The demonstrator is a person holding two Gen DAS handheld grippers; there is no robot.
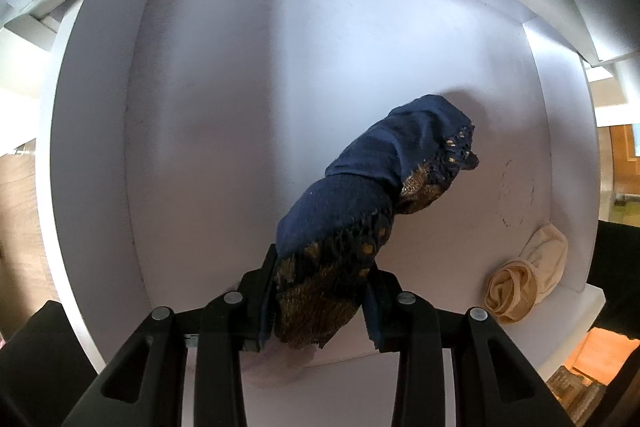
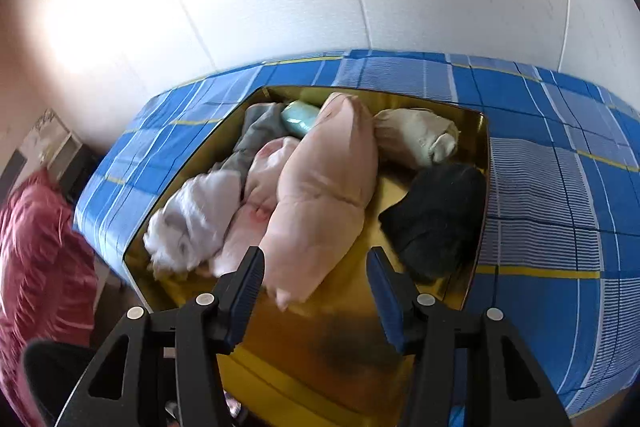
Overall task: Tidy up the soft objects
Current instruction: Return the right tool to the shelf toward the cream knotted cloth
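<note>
Inside a white drawer: one navy garment with gold lace trim, rolled into a long bundle, clamped at its lower end between the pads of the left claw; the bundle's far end hangs over the bare drawer floor. In the drawer's right near corner, against the wall: one beige rolled garment, apart from the navy piece.

On a bed with a blue checked sheet: one gold tray holding assorted soft items. Contents: long pale pink bundle, middle; white cloth, left; grey cloth behind it; pale green roll, rear; cream roll, rear right; dark bundle, right.

Right claw: jaws parted, nothing gripped, poised just over the near tip of the pink bundle.
</note>
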